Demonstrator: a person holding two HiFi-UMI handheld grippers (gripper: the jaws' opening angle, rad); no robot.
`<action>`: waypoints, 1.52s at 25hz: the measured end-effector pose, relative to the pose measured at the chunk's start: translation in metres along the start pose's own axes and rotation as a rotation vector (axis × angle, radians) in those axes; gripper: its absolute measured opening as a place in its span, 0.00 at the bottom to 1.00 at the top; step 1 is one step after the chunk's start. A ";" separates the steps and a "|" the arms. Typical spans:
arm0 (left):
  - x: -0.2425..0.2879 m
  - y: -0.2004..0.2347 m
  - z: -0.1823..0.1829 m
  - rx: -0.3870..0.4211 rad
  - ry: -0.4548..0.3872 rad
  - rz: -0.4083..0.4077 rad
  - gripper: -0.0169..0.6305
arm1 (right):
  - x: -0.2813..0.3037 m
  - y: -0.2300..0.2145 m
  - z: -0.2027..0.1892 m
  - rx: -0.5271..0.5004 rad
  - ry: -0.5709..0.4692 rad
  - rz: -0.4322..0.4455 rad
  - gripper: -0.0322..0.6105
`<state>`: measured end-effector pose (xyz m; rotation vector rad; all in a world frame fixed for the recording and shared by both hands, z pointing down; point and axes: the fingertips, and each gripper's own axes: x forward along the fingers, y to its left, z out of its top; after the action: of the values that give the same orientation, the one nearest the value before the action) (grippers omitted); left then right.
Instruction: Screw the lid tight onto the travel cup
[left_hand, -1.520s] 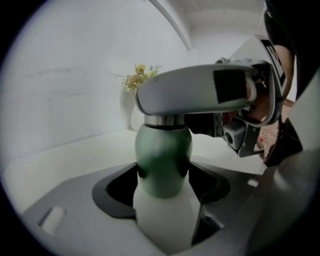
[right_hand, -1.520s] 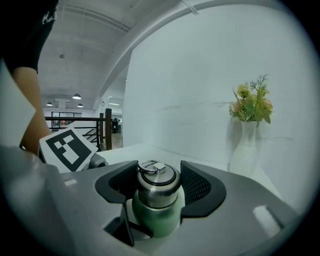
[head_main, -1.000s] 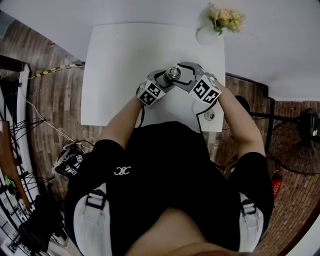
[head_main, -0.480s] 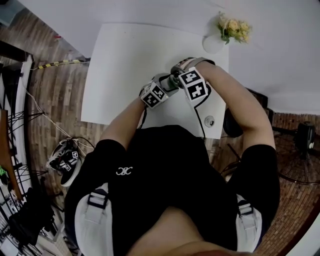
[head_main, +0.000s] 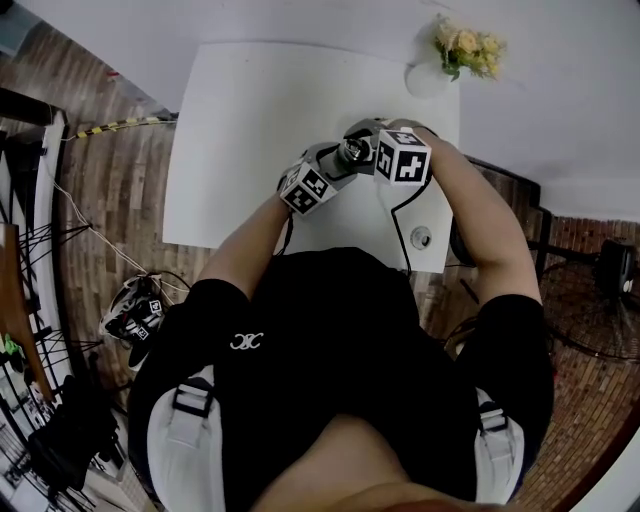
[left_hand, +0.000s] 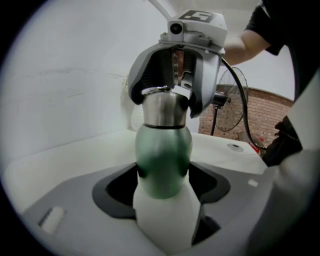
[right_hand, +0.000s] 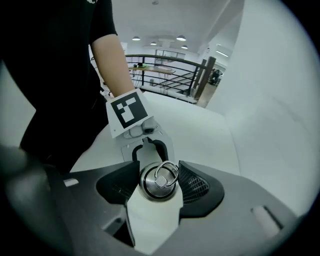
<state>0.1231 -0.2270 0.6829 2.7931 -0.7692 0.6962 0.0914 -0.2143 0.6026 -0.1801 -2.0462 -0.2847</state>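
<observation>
1. Fingers (left_hand: 116, 189) of the left gripper (left_hand: 164, 176), grey shells lined with dark matte pads, are clamped on the travel cup (left_hand: 162, 155) from both sides. They hold it upright by its rounded, satin-green body.
2. Above the green bulge the cup narrows to a brushed-steel neck, and the lid (left_hand: 162, 107) sits on top of it.
3. From above, the right gripper (right_hand: 159, 182) points steeply down over the lid (right_hand: 159, 181). Its jaws have just been closing, the lid is between them, and both pads meet the lid's rim.
4. One right finger (right_hand: 197, 187) shows a ribbed, grid-textured black pad.
5. Seen end-on, the lid is a round polished-steel disc with a dark ring groove. A thin wire loop (right_hand: 166, 172) hinged to its centre lies tilted to one side.
6. In the head view the cup (head_main: 352, 152) is over the right half of the smooth white table (head_main: 240, 130), about midway between the far and near edges. Whether its base touches the top is not visible.
7. Each gripper carries a marker cube, the left one (head_main: 305, 188) and the right one (head_main: 402, 157), printed with black-and-white squares.
8. At the table's far right corner stands a round white vase (head_main: 428, 78) of pale flowers (head_main: 462, 42).
9. Near the near right corner a small round grommet (head_main: 421, 237) is set in the tabletop.
</observation>
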 end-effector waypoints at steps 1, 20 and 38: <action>0.000 0.000 0.000 0.000 0.001 0.000 0.60 | 0.000 -0.001 0.001 0.040 -0.032 -0.021 0.44; -0.001 0.002 -0.003 -0.004 0.011 0.027 0.60 | -0.007 -0.030 0.007 0.522 -0.448 -0.618 0.41; -0.111 0.010 0.045 -0.160 -0.155 0.212 0.53 | -0.093 -0.033 0.032 0.695 -0.735 -0.876 0.42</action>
<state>0.0513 -0.1982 0.5907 2.6673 -1.1103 0.4297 0.0999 -0.2379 0.5014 1.2216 -2.7070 -0.0008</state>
